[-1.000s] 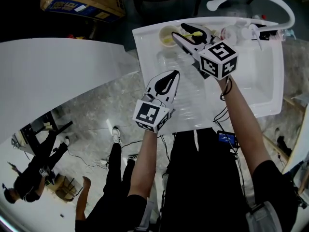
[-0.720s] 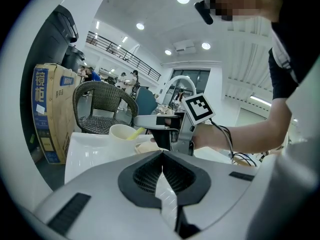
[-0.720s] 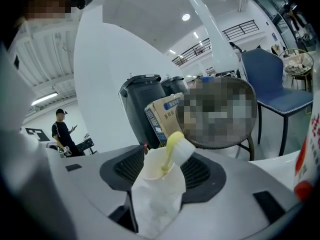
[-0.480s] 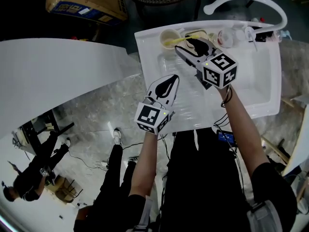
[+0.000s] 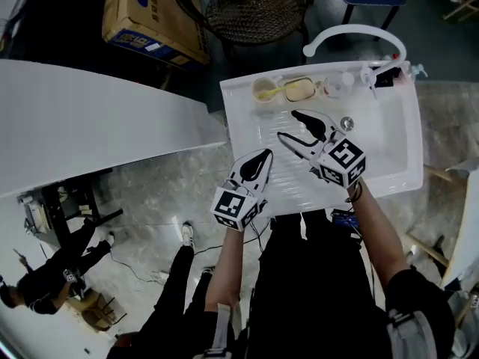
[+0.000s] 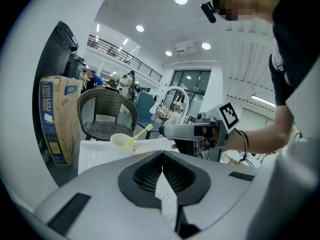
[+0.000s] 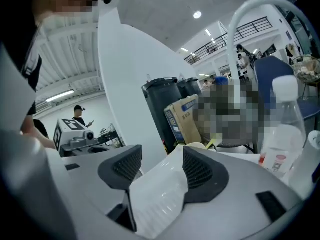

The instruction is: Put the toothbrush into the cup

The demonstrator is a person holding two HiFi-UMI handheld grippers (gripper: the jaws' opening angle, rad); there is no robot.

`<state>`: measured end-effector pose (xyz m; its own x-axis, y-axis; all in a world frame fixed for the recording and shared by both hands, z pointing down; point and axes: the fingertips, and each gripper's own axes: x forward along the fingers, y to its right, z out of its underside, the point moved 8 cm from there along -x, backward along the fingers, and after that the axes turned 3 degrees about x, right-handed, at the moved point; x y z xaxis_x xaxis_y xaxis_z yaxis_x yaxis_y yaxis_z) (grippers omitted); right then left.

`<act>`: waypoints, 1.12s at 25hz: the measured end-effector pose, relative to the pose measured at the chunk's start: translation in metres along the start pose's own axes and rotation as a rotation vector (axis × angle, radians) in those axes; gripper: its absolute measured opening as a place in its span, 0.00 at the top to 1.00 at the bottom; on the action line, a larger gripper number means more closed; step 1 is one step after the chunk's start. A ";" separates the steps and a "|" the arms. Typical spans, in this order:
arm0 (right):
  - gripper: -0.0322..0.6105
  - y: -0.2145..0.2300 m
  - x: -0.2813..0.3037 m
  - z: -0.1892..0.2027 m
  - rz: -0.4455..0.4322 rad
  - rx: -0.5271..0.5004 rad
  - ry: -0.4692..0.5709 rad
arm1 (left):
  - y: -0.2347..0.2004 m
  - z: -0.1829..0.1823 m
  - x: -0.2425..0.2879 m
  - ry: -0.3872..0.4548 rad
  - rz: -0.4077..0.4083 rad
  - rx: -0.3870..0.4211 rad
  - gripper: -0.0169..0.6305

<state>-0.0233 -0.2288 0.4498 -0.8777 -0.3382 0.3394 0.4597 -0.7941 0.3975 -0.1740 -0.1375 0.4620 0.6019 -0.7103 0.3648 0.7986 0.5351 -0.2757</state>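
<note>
A pale cup (image 5: 264,90) stands at the sink's (image 5: 389,152) far left corner with the yellow toothbrush (image 5: 275,88) leaning in it. The left gripper view shows the cup (image 6: 120,140) and the brush (image 6: 140,133) sticking out to the right. My right gripper (image 5: 288,124) hovers over the drainboard, short of the cup, its jaws opening with nothing between them (image 7: 161,156). My left gripper (image 5: 266,155) hangs at the sink's near left edge, shut and empty (image 6: 162,156).
A white faucet (image 5: 352,32) arches over the back of the sink. A yellowish dish (image 5: 299,88) and a clear bottle (image 7: 282,134) sit along the back rim. A wicker chair (image 5: 258,10) and a cardboard box (image 5: 153,17) stand beyond. A white panel (image 5: 90,118) lies left.
My right gripper has drawn back from the cup toward me and opened, leaving the toothbrush in the cup. My left gripper has shifted slightly.
</note>
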 end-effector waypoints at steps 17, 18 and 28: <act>0.57 -0.102 -0.129 -0.016 -0.065 -0.132 0.103 | 0.111 -0.047 -0.051 0.171 0.040 0.023 0.96; 0.58 -0.105 -0.134 -0.014 -0.063 -0.139 0.107 | 0.118 -0.046 -0.051 0.174 0.041 0.021 0.96; 0.92 -0.112 -0.170 0.002 -0.092 -0.117 0.192 | 0.156 -0.045 -0.057 0.152 0.021 0.044 0.96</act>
<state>0.0750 -0.0812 0.3492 -0.9298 -0.3429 0.1335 0.3679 -0.8754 0.3137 -0.0836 -0.0343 0.3580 0.6140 -0.7582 0.2196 0.7872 0.5677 -0.2409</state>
